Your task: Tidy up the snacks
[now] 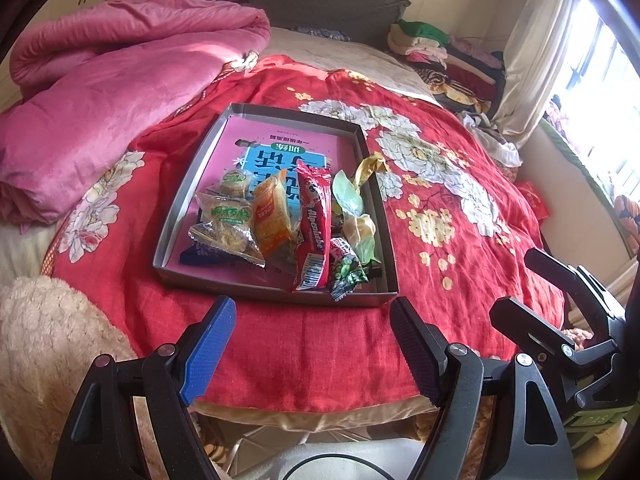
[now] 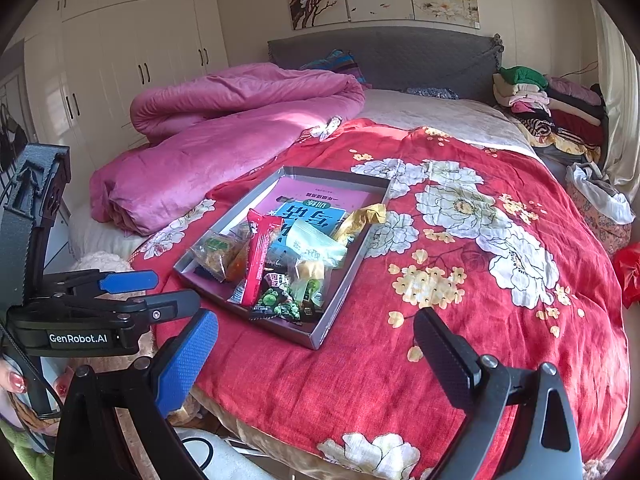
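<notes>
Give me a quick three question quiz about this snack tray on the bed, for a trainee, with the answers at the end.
1. True or false: the long red Alpenliebe candy packet lies inside the shallow grey cardboard tray.
2. What lies flat under the snacks in the tray: A) a pink-covered book with a blue panel, B) a white plate, C) a folded towel?
3. Fill in: the tray rests on the red quilt with white flowers, and the left gripper and right gripper both have their fingers ____ and hold nothing.

Key: 1 true; 2 A, the pink-covered book; 3 open.
</notes>
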{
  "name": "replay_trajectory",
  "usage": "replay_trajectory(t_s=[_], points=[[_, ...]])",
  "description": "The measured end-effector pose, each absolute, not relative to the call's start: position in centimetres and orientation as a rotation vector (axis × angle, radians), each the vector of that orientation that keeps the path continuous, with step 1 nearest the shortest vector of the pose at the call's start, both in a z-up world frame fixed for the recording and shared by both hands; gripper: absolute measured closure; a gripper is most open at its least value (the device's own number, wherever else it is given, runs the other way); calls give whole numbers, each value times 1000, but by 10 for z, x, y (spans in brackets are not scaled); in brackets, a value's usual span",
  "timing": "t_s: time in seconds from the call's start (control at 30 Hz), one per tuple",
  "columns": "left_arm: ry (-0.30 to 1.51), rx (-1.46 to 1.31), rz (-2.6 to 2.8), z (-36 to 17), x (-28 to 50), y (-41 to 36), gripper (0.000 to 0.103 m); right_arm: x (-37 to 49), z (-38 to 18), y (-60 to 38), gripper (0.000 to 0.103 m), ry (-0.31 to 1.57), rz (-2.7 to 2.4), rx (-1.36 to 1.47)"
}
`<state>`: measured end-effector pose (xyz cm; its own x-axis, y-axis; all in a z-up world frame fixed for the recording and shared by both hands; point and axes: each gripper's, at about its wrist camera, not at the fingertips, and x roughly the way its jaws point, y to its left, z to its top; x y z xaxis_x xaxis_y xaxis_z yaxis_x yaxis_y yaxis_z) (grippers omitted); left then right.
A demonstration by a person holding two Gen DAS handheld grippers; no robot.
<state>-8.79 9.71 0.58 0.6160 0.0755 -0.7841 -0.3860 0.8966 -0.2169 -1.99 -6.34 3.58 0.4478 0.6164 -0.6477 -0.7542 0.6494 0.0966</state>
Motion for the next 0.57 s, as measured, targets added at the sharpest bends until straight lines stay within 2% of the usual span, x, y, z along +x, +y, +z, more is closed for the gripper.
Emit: replay_trajectory(t_s=[0.4, 0.57], points=[[870, -323, 313, 10, -84, 100, 22, -18, 35, -64, 4, 706, 853, -216], [815, -373, 359, 18, -84, 128, 22, -5, 33, -71, 4, 706, 825, -203]])
